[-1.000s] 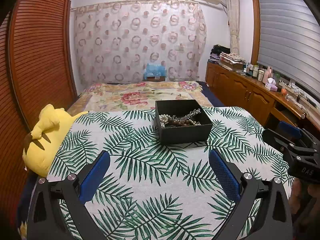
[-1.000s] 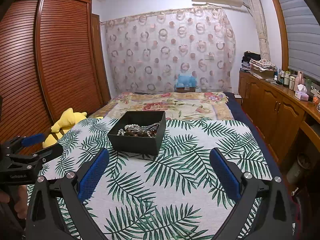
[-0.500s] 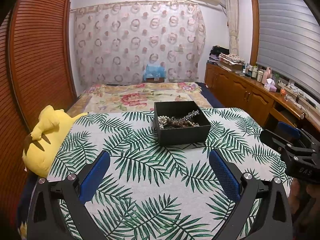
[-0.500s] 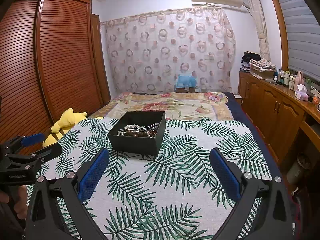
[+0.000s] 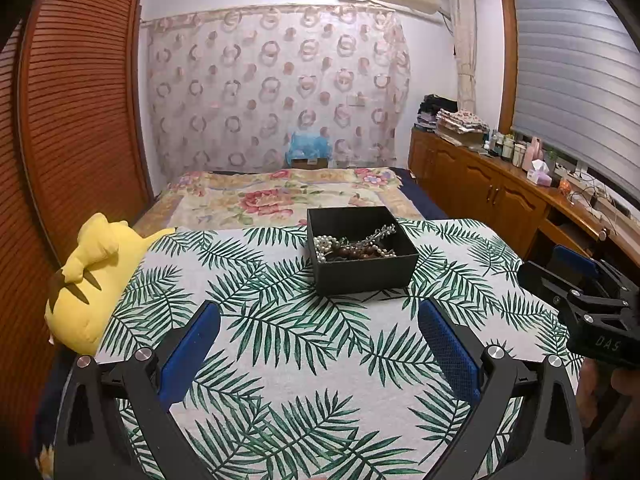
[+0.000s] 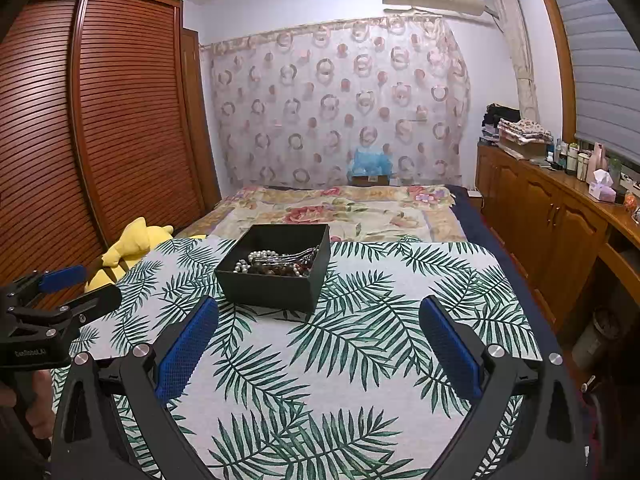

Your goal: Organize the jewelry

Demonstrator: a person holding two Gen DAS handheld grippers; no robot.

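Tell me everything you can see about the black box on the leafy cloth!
The black box is square, matte and open, with no lid on it. It looks like card or plastic. It sits flat on the palm-leaf cloth, turned a little askew. Inside lies a tangle of jewelry: white pearl beads, dark brown beads and a silvery sprig-shaped piece. Nothing else touches it; neither gripper reaches it.

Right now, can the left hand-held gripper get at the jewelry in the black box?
Probably yes. The left hand-held gripper is open and points at the box, which has no lid. Only bare leaf-print cloth lies between, and the jewelry sits exposed inside.
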